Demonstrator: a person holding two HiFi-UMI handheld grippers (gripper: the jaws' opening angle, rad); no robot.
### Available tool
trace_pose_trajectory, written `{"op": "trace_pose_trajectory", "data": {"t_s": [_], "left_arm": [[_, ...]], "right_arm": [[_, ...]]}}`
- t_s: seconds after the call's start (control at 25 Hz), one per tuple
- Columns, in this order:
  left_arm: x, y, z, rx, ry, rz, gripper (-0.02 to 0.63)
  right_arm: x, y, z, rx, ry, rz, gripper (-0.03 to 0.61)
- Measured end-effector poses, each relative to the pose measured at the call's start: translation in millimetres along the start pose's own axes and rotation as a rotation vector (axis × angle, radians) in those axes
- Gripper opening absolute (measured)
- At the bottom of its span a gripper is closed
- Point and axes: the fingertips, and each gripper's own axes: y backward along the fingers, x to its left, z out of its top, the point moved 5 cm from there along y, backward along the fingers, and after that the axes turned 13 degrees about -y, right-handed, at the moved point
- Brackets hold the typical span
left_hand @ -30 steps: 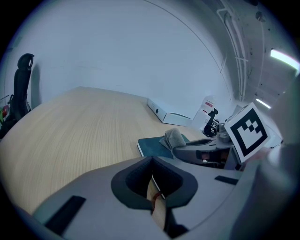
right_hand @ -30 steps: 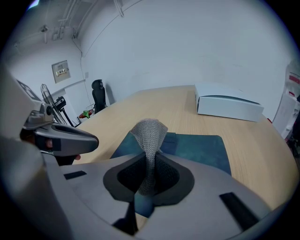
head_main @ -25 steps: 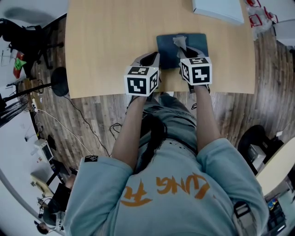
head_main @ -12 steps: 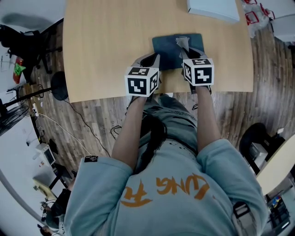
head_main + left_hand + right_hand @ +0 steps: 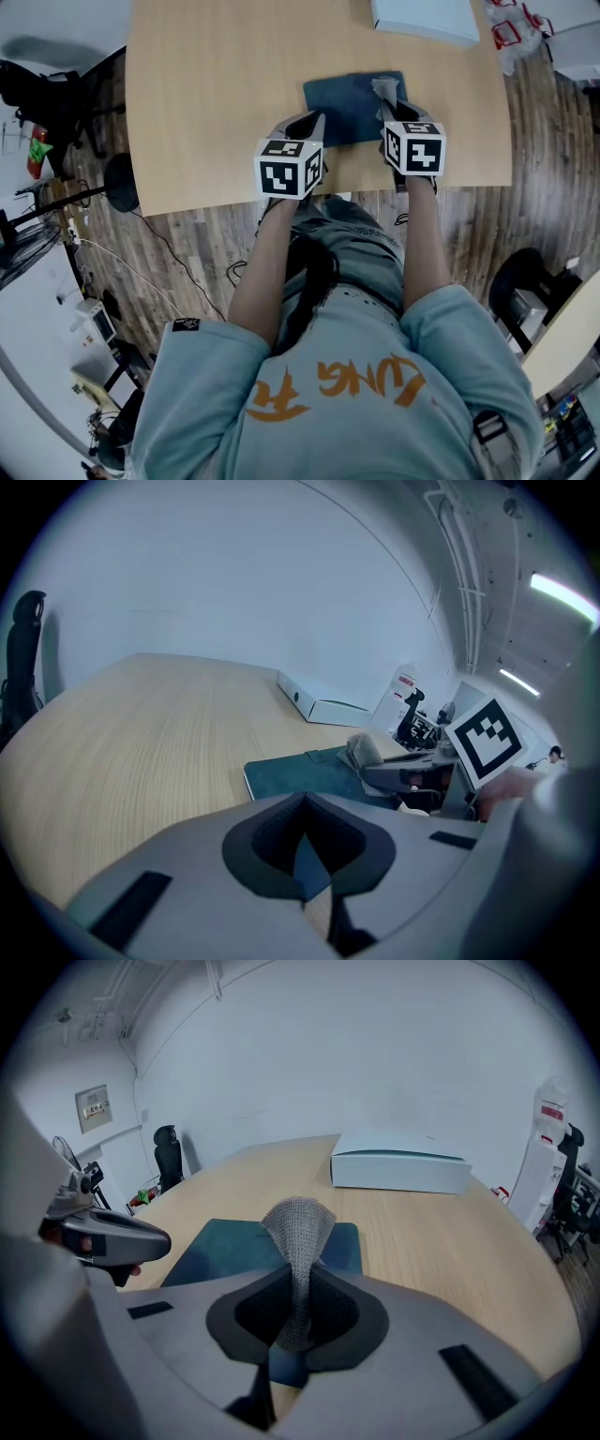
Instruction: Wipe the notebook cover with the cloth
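The wiping looks under way but unfinished, as a judgement. The right hand-held gripper (image 5: 294,1274) is clamped on the cloth (image 5: 298,1222). The cloth's free end pokes out past the jaw tips over the right part of the notebook (image 5: 342,103). From the left gripper view the cloth seems to rest on the cover, though contact is hard to confirm.

The left hand-held gripper (image 5: 302,799) has its jaws together with nothing between them. Its tips sit at the notebook's near left corner. Whether it presses the book down or only hovers there, I cannot tell.

The cover shows no marks or streaks, so nothing says which part has been wiped. The left and far areas lie well apart from the cloth, and I judge they need passes yet.

The notebook lies flat on the counter (image 5: 216,94), near its front edge. It is a dark teal rectangle with rounded corners and a matte, slightly soft-looking cover, perhaps with a small tab at the far edge.

The cloth is grey, with an open knitted or mesh weave. It is limp enough to pinch into a narrow fold, yet it stands up in a curled hood beyond the jaws.

The counter is pale wood grain, smooth. A white flat box (image 5: 398,1171) lies farther back, well apart from the notebook.
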Motion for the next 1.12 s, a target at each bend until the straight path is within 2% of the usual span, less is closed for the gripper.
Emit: {"op": "trace_pose_trajectory", "data": {"t_s": [0.64, 0.8, 0.96, 1.12], "left_arm": [[-10.1, 0.6, 8.0, 0.002, -0.037, -0.002, 0.018], [-10.3, 8.9, 7.1, -0.005, -0.033, 0.013, 0.018], [5.6, 21.6, -3.3, -0.012, -0.001, 0.061, 0.017], [29.2, 32.0, -13.4, -0.016, 0.044, 0.091, 0.017]], "right_arm": [[-44.3, 13.8, 0.6, -0.037, -0.095, -0.070, 0.031], [-53.2, 21.9, 6.5, -0.076, -0.083, -0.112, 0.031], [-34.2, 19.9, 17.0, -0.108, -0.063, -0.081, 0.031], [7.4, 2.9, 23.7, -0.090, -0.001, -0.009, 0.031]]}}
